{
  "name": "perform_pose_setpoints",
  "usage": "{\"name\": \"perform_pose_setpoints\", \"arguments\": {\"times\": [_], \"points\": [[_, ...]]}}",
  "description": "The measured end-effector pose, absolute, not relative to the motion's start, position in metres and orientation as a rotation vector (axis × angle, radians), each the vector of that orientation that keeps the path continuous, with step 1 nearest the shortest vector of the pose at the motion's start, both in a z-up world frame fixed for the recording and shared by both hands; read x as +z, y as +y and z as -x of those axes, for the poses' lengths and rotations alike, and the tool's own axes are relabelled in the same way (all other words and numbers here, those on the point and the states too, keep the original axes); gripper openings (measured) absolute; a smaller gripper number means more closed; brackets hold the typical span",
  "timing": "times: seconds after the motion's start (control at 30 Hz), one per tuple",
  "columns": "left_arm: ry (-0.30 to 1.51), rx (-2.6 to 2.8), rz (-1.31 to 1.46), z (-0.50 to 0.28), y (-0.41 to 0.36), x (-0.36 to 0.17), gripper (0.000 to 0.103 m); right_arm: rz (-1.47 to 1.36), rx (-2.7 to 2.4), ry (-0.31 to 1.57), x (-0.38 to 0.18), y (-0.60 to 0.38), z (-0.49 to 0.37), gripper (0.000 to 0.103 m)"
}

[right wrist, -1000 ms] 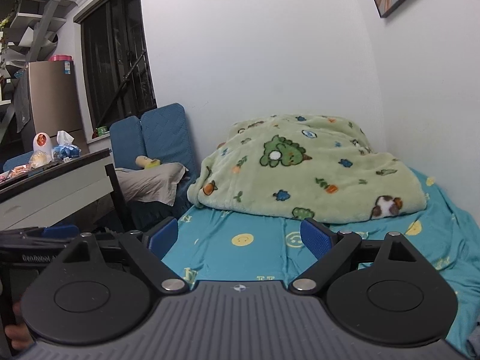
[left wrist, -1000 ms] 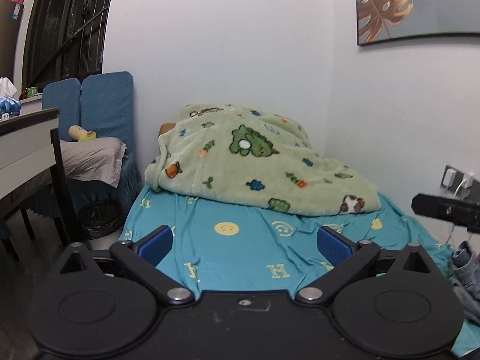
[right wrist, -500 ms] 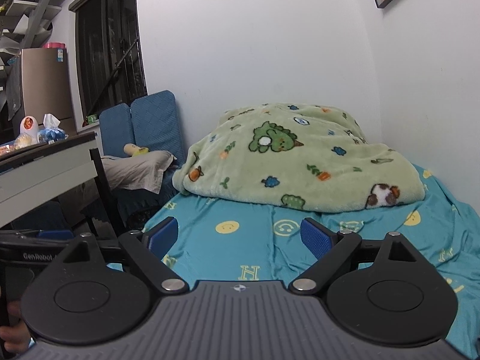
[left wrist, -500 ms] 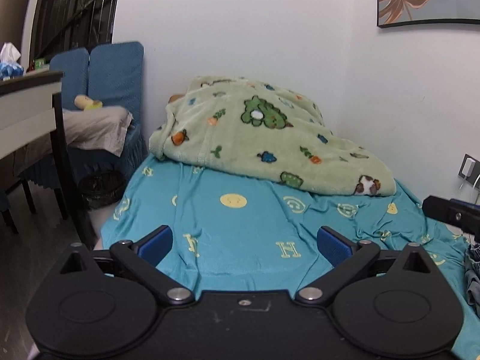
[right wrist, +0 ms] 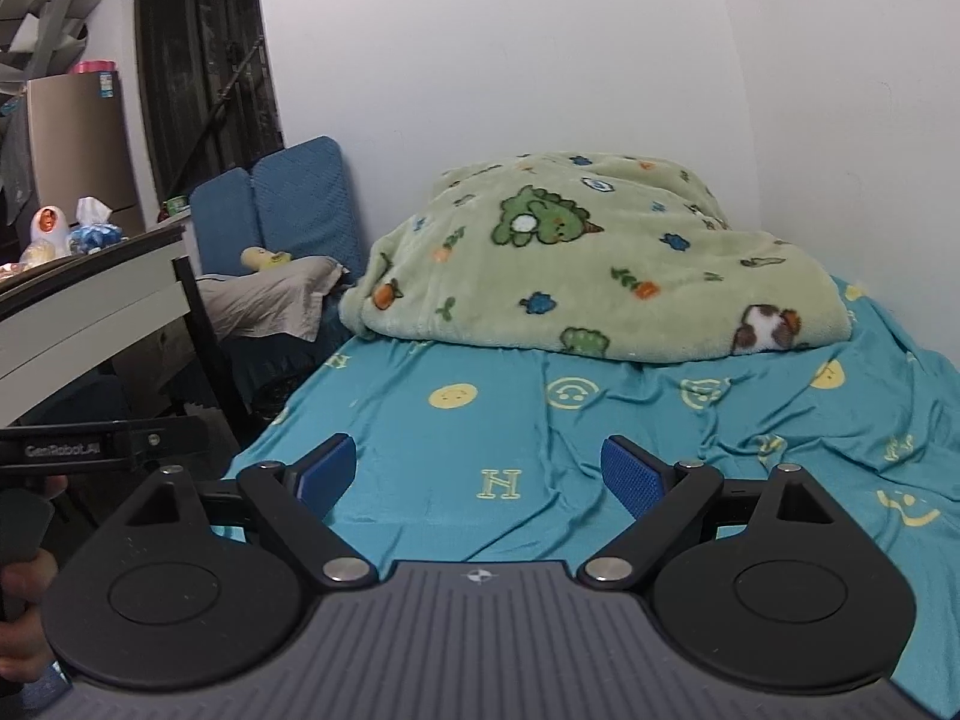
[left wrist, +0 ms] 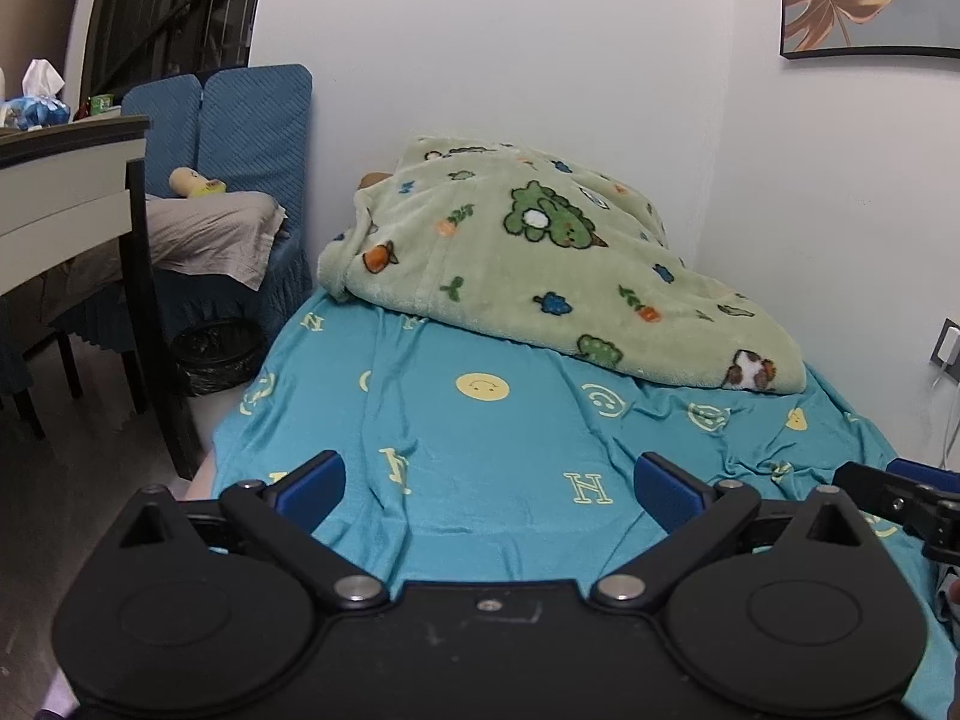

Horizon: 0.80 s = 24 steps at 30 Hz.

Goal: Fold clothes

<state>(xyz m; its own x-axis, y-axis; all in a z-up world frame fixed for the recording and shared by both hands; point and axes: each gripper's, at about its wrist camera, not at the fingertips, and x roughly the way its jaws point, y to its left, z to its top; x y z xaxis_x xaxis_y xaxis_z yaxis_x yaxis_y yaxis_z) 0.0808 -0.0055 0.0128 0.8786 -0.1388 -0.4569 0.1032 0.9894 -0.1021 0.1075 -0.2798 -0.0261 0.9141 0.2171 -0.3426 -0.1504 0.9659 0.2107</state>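
A bed with a teal sheet [left wrist: 480,438] printed with yellow smileys and letters fills both views; it also shows in the right wrist view [right wrist: 600,420]. A green fleece blanket [left wrist: 540,276] with dinosaur prints is bunched at the head of the bed, also in the right wrist view [right wrist: 600,264]. My left gripper [left wrist: 489,489] is open and empty above the near end of the sheet. My right gripper [right wrist: 477,474] is open and empty there too. No garment shows in either view now. The right gripper's tip [left wrist: 900,498] shows at the left view's right edge.
A desk [left wrist: 66,192] with dark legs stands left of the bed. A blue chair [left wrist: 240,138] draped with a grey cloth [left wrist: 204,234] stands behind it. A black bin [left wrist: 219,354] sits on the floor. White walls bound the bed behind and on the right, with a socket [left wrist: 948,348].
Both grippers have risen and tilted down toward the sheet, so more of the bed shows. The denim garment at the left view's right edge has dropped out of sight. Both stay open.
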Motion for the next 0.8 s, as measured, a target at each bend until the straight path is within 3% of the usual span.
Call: {"name": "perform_pose_setpoints", "arguments": {"times": [0.8], "points": [[0.48,-0.12,0.062,-0.0793,-0.0068,0.0114,0.102,-0.176,0.162,0.385,-0.0312,-0.2786,-0.1087,0.092]]}}
